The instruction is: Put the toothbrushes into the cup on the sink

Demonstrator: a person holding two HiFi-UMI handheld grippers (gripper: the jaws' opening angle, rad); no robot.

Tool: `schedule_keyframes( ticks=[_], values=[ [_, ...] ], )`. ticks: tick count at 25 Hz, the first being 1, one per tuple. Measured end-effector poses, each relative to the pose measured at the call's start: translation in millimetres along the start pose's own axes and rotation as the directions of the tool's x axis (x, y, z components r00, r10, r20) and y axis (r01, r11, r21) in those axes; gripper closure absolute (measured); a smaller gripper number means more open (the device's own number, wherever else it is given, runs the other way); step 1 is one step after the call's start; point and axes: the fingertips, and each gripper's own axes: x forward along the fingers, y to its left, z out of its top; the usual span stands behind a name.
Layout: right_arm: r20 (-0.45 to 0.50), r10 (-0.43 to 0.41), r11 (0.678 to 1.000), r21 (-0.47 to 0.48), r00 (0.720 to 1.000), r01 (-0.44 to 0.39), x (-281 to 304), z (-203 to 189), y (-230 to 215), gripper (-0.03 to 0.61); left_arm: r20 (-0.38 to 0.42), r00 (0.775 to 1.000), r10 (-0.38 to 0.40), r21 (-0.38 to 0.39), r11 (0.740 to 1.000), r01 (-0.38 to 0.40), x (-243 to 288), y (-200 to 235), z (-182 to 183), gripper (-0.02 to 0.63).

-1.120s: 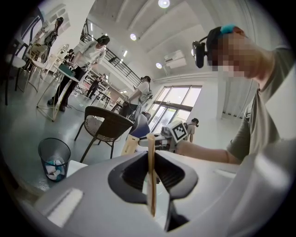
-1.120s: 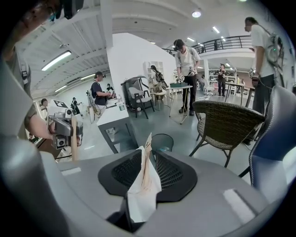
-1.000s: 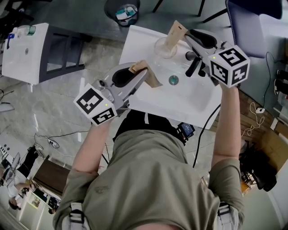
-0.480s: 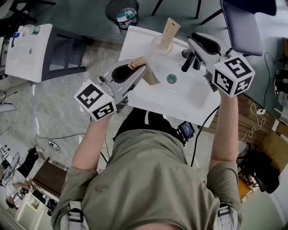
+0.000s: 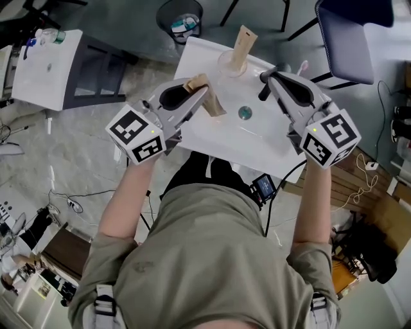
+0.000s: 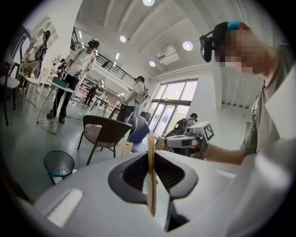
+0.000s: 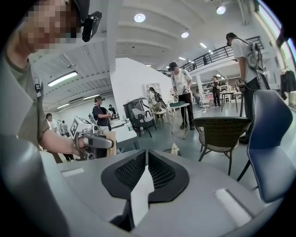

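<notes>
A white sink [image 5: 212,138] carries a clear cup [image 5: 230,64] at its far edge, and one brown cardboard toothbrush box [image 5: 244,41] stands tilted in that cup. My left gripper [image 5: 204,97] hovers over the sink's left rim, shut on a second brown toothbrush box [image 5: 207,95]. In the left gripper view that box [image 6: 151,178] shows edge-on between the jaws of the left gripper [image 6: 151,155]. My right gripper [image 5: 266,77] hangs over the sink's right side, clear of the cup. In its own view the right gripper [image 7: 147,152] is shut with nothing between the pads.
The drain [image 5: 244,114] lies mid-basin. A bin [image 5: 180,18] stands beyond the sink, a blue chair [image 5: 343,38] to the right, a white cabinet [image 5: 45,61] to the left. A cable hangs below the sink's front edge. Chairs and several people fill the room behind.
My right gripper has drawn back from the cup, down and to the right, leaving the first box standing in it. My left gripper, still holding its box, has shifted slightly up.
</notes>
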Motion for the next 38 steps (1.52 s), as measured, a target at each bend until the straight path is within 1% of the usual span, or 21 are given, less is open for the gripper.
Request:
schedule_keyframes(
  ticks=[4,8,17,25,34,38],
  values=[
    [0.007,0.002,0.999,0.048,1.0,-0.002,-8.5,-15.9,13.7,0.568,0.008,1.0,-0.005,0.017,1.0,0.004,1.2,1.0,7.1,0.566],
    [0.002,0.005,0.995,0.098,1.0,-0.005,-10.9,-34.4,24.1,0.568,0.014,1.0,-0.006,0.023,1.0,0.005,6.4,5.0,12.4,0.566],
    [-0.023,0.011,0.986,0.168,1.0,-0.007,-21.9,-62.3,40.5,0.568,0.023,1.0,-0.006,0.054,0.999,0.005,22.8,17.5,29.3,0.566],
    [-0.039,0.0,0.972,0.235,0.999,0.009,-28.8,-81.6,39.9,0.568,0.027,1.0,-0.008,0.067,0.998,0.006,45.6,32.0,38.7,0.566],
    [-0.06,-0.027,0.964,0.261,0.998,0.042,-38.8,-90.1,26.6,0.568,0.037,0.999,-0.009,0.078,0.997,0.006,72.9,49.4,47.0,0.566],
    [-0.066,-0.038,0.96,0.273,0.997,0.055,-42.0,-93.8,18.2,0.568,0.024,1.0,-0.008,0.105,0.995,0.005,83.6,55.2,47.0,0.566]
  ],
)
